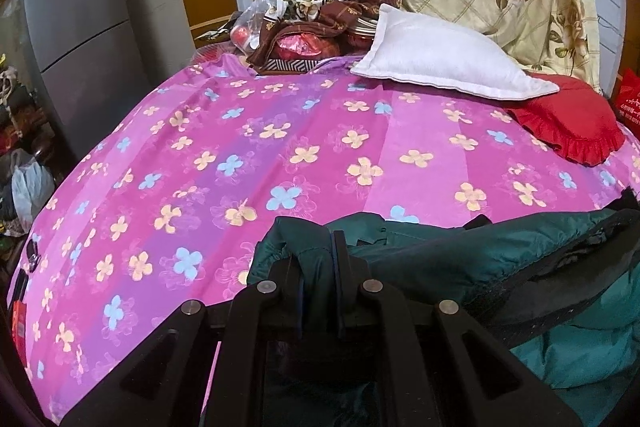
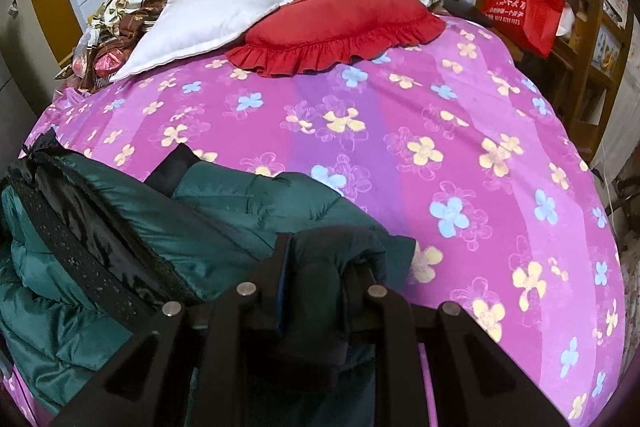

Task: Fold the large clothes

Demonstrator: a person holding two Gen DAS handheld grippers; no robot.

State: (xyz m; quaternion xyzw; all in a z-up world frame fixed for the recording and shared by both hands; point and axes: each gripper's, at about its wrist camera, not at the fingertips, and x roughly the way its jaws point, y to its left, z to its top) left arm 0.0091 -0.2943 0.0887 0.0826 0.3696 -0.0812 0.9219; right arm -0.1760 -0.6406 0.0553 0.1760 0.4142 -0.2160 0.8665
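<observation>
We note the left gripper (image 1: 318, 259) and right gripper (image 2: 320, 267) each clamped on the green padded jacket (image 2: 224, 211), bunched at the pink floral bedsheet's (image 1: 280, 147) near edge; folding barely begun, jacket not yet flat.

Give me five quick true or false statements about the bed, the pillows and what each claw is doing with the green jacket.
1. The left claw is shut on the green jacket. True.
2. The right claw is open and holds nothing. False: it grips a dark fold of the jacket.
3. The red pillow has a ruffled edge. True.
4. The white pillow lies under the jacket. False: it lies at the far end of the bed.
5. The bedsheet is plain blue. False: pink and purple with flowers.
</observation>
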